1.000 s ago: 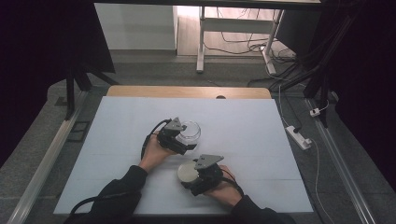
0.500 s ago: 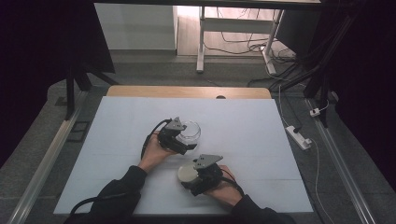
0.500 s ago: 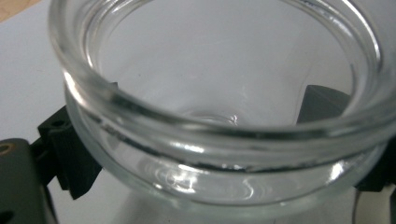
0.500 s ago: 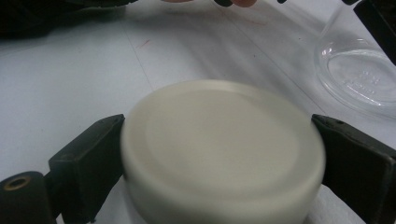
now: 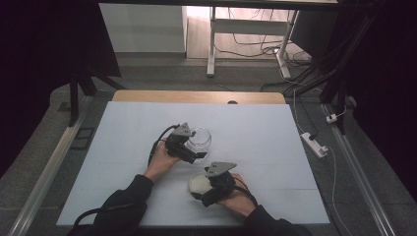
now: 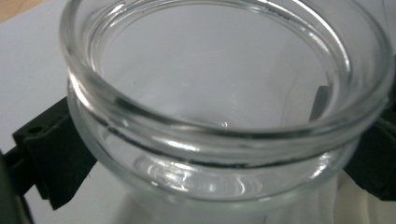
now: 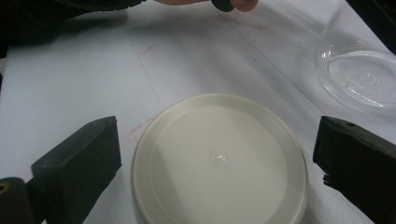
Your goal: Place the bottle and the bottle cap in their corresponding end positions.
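— While the jar sits open, where is everything?

— On the pale surface [image 5: 275,147], the left gripper [image 5: 189,147] clasps a clear glass jar [image 5: 199,139] around its body, mouth open and empty. Near it, the right gripper [image 5: 209,189] has its jaws wide on either side of a cream lid [image 7: 219,161], not touching.

— What remains?

— Likely gripping the lid and fitting it; neither looks done yet.

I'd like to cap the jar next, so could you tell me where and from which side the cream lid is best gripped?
Grip the cream lid across its rim, jaws on opposite edges, coming in low from the person's side. It lies flat on the table, a shallow round disc with a short side wall, and the right gripper already straddles it with jaws open.
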### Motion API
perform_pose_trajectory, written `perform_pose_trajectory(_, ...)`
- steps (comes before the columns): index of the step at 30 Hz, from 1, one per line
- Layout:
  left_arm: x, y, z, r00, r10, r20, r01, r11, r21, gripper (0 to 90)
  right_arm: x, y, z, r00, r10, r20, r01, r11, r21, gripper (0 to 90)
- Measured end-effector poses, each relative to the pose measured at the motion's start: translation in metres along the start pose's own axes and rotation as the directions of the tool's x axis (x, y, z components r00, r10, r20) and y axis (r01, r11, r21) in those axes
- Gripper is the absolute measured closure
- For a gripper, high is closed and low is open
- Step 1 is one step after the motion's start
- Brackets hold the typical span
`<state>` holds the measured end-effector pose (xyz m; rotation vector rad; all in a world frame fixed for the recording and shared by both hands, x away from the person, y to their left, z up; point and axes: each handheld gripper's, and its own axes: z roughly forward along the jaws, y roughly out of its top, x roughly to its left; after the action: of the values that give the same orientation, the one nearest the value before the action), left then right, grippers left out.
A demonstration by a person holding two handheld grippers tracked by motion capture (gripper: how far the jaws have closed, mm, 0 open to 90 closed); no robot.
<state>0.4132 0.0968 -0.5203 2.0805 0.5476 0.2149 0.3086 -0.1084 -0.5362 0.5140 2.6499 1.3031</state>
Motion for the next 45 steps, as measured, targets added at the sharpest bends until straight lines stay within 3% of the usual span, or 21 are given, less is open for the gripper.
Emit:
perform_pose_trajectory(8, 0.002, -0.001, -0.009, 0.9996, -0.026, 0.012, 0.027, 0.9994, -0.021, 0.0, 0.0, 0.001, -0.003, 0.9999, 0.002, -0.011, -0.002, 1.0, -0.016, 0.0)
perform_pose_trajectory(20, 0.001, -0.002, -0.022, 0.9992, -0.04, 0.011, 0.04, 0.9991, -0.014, 0.0, 0.0, 0.004, -0.01, 0.9996, 0.014, -0.024, -0.015, 0.999, -0.036, 0.0)
perform_pose_trajectory(31, -0.008, -0.005, -0.037, 0.9988, -0.048, -0.009, 0.048, 0.9988, 0.007, 0.0, 0.002, 0.005, -0.016, 0.9996, 0.014, -0.026, -0.015, 0.999, -0.044, 0.0)
perform_pose_trajectory(45, -0.025, -0.007, -0.055, 0.9992, -0.039, -0.001, 0.039, 0.9992, 0.012, 0.0, 0.003, 0.008, -0.03, 0.9999, 0.017, 0.003, -0.017, 0.998, -0.063, 0.0)
